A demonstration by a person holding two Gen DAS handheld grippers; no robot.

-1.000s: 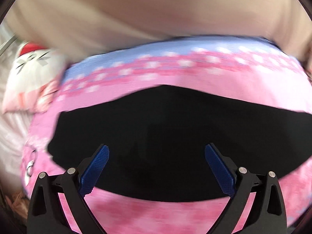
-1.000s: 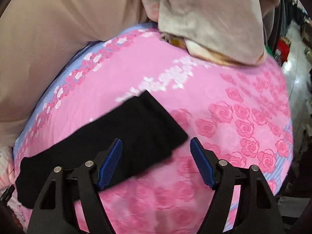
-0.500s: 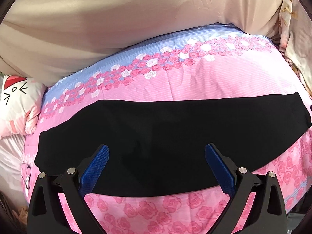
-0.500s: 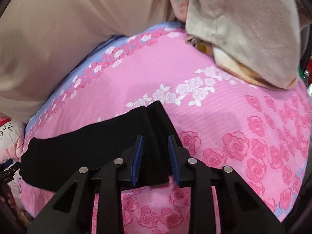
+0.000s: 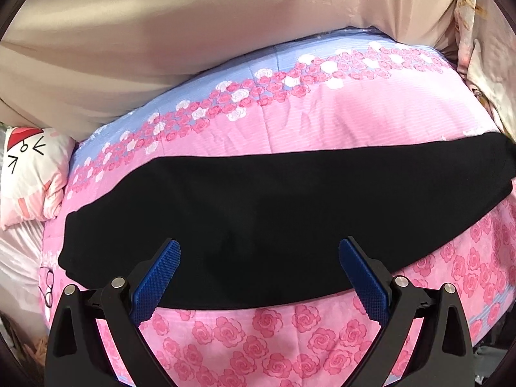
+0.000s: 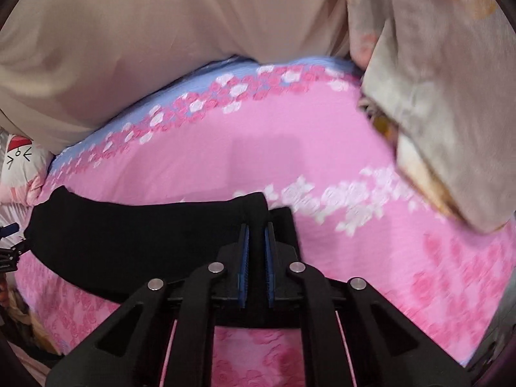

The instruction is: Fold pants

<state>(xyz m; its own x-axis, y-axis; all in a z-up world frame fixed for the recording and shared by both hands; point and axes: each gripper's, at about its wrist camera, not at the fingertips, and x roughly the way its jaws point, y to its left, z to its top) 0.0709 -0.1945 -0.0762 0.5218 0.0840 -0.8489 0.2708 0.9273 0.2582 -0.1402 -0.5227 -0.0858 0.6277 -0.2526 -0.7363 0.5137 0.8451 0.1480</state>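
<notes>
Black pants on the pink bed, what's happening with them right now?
A person is folding the black pants, which lie stretched flat across the pink rose bedspread. The right tool is closing on one end of the pants, with the fabric pinched between its blue pads. The left tool hangs open above the pants' near edge, gripping nothing. No fold has been made yet.

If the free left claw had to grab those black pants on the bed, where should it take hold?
Probably the left end of the pants, coming down from above at the near corner. The pants lie flat in a long band, and the right claw is closing on the other end, so the open left claw would balance it.
</notes>
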